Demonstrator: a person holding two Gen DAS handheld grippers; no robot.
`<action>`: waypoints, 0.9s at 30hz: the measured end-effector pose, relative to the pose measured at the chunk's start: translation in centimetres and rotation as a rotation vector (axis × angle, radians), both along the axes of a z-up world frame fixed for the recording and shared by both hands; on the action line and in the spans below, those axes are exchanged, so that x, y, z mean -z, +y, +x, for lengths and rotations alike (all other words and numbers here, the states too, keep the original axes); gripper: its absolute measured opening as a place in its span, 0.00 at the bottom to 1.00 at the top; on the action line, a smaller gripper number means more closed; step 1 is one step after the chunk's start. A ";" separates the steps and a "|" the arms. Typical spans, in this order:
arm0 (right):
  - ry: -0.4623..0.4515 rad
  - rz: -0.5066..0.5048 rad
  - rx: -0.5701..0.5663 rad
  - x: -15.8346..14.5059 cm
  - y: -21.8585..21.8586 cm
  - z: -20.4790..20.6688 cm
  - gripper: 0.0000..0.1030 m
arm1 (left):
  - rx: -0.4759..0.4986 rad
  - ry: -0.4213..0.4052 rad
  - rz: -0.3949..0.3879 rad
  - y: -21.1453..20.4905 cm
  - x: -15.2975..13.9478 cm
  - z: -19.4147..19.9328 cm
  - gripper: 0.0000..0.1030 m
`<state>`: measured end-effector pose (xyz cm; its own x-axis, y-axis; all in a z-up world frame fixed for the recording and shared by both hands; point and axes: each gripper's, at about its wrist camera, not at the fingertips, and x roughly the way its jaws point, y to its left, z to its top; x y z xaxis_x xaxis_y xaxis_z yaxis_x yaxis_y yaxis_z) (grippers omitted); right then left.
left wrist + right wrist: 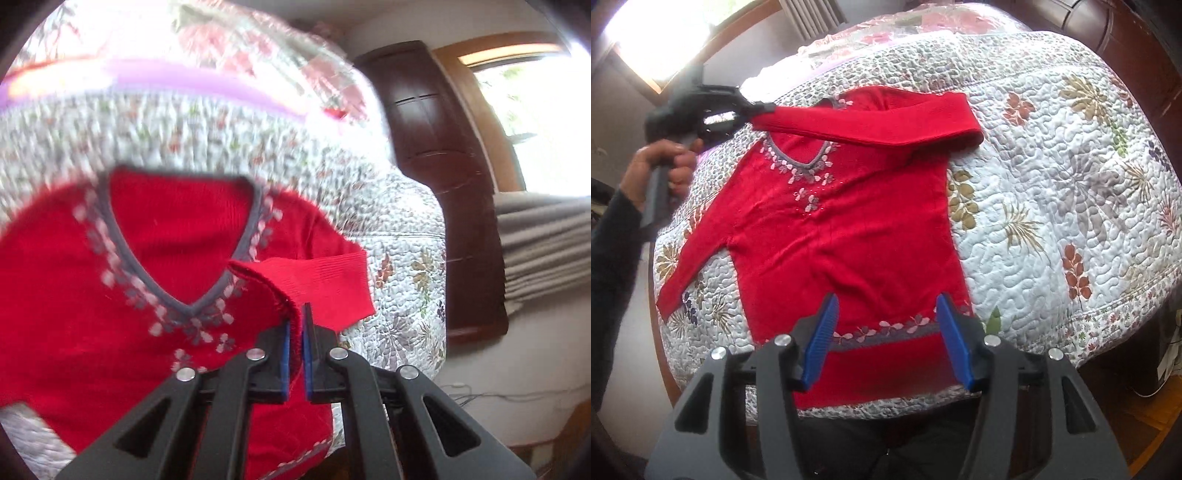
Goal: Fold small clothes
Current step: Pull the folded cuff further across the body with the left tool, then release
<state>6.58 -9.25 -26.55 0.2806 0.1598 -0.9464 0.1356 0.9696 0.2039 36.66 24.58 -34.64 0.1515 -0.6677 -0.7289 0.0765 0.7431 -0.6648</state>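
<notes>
While my left gripper (295, 325) pinches the cuff of one sleeve (871, 123), the red sweater (842, 236) lies flat on the quilted bed (1052, 184), neckline toward 12 o'clock, hem toward 6. Only the right wrist view shows that sleeve stretched crosswise from 9 to 3. My right gripper (886, 332) hovers wide open, empty, over the hem.

Red sweater (849, 229) ribbed knit; quilt (1052, 177) stitched, puckered cloth; fingers (822, 332) ridged blue pads.
</notes>
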 end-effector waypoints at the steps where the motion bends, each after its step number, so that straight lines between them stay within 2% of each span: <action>1: -0.004 -0.002 -0.005 -0.1 0.2 0.1 0.54 | 0.001 -0.014 0.008 0.5 -0.7 0.1 0.05; 4: -0.012 -0.006 -0.007 -0.4 0.6 0.1 0.54 | -0.001 -0.041 0.024 2.6 -1.9 -0.1 0.05; 9: -0.012 -0.008 0.003 -0.4 0.7 0.0 0.54 | -0.022 -0.056 0.052 6.6 -2.2 -0.6 0.05; 27: 0.025 -0.021 -0.003 0.4 1.2 0.6 0.54 | -0.125 0.011 0.098 15.2 3.0 -2.1 0.05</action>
